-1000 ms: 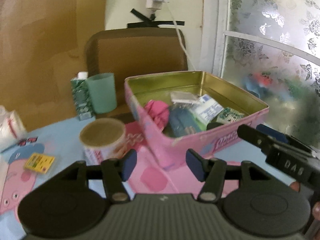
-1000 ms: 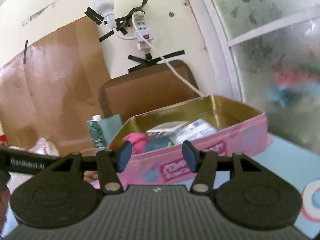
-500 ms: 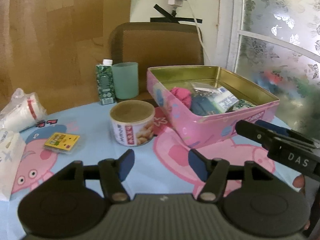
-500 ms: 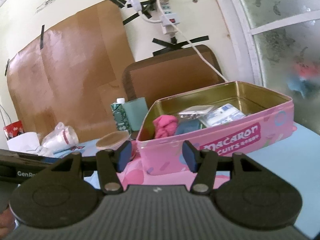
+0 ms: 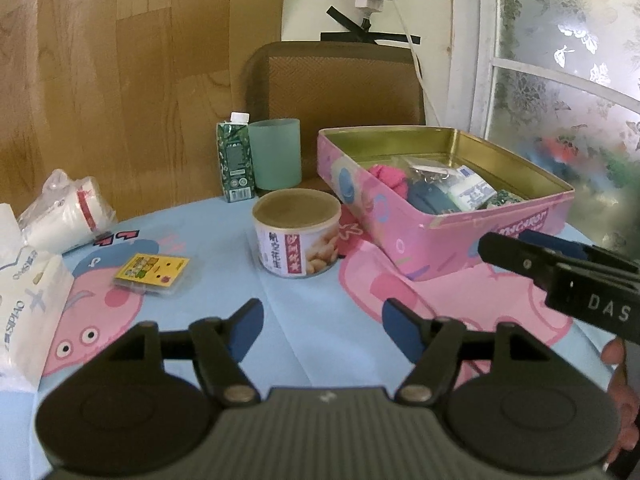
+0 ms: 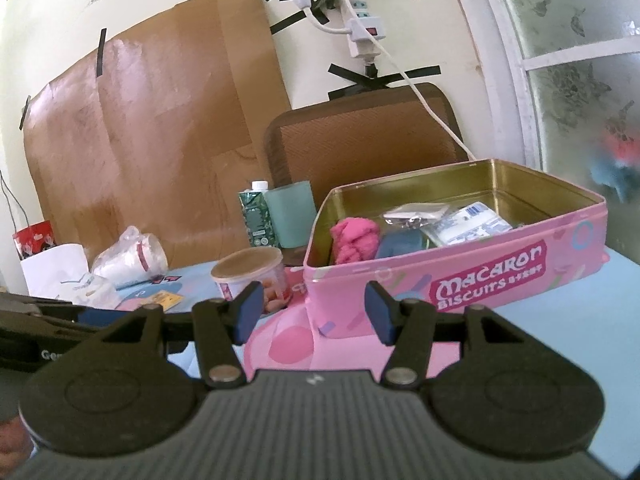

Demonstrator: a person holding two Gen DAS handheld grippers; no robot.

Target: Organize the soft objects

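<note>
Where it sits open, pink tin [image 5: 436, 236] holds pink cloth [image 5: 390, 178] and packets [image 5: 470, 192]

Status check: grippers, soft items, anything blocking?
Left gripper open, empty. Right gripper open, empty. Pink cloth in macaron biscuit tin. Peanut can beside tin, no block.

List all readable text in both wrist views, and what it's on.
"MACARON BISCUITS": front wall of the pink tin.
"DAS": right gripper body, seen from the left wrist.
"SIPIAO": white tissue pack.
Can label: Chinese characters, too blurred to read.
Green carton, yellow packet: too small.
</note>
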